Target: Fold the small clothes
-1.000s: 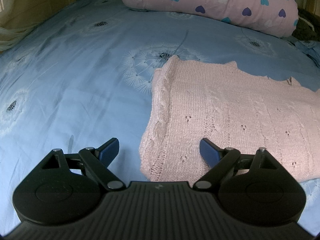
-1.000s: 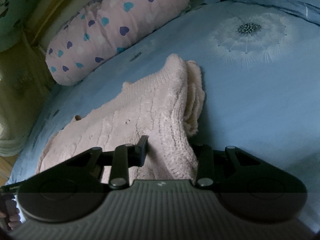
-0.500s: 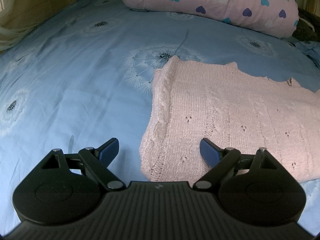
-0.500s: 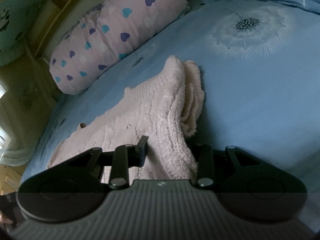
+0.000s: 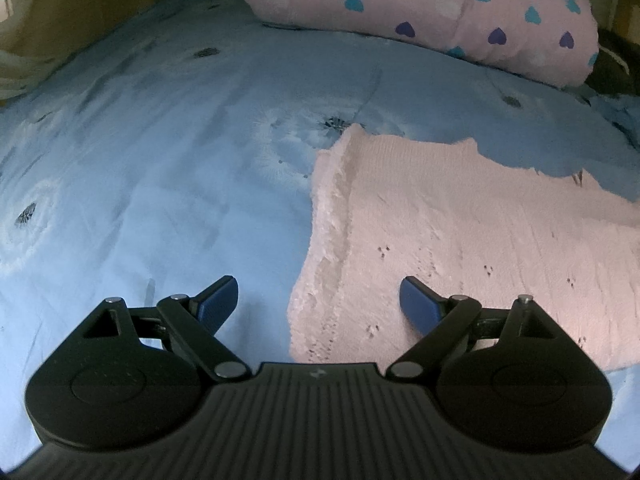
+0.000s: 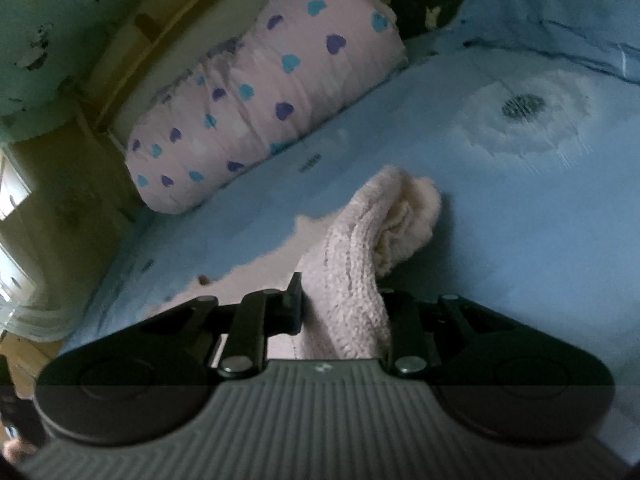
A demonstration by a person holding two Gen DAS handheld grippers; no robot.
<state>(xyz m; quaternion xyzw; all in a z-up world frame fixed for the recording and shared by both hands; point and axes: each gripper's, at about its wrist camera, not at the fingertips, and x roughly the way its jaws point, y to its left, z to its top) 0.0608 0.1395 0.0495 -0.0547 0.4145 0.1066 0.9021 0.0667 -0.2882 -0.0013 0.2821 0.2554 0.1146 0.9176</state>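
Pink knit sweater (image 5: 460, 240) mid-bed on blue sheet (image 5: 160, 200). Right tongs (image 6: 340, 316) closing on lifted sweater edge; left tongs (image 5: 316, 300) wide open, empty. Step: fold-over; next likely carry edge across.

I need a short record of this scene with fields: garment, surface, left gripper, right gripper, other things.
garment: pink knit sweater, lying mostly flat, one edge bunched and lifted
surface: blue bedsheet with dandelion print
left gripper: left gripper open, over the sweater's near edge, holding nothing
right gripper: right gripper, jaws closing on the bunched sweater edge, pads pressing it
other things: pink quilt with hearts rolled at the far side of the bed
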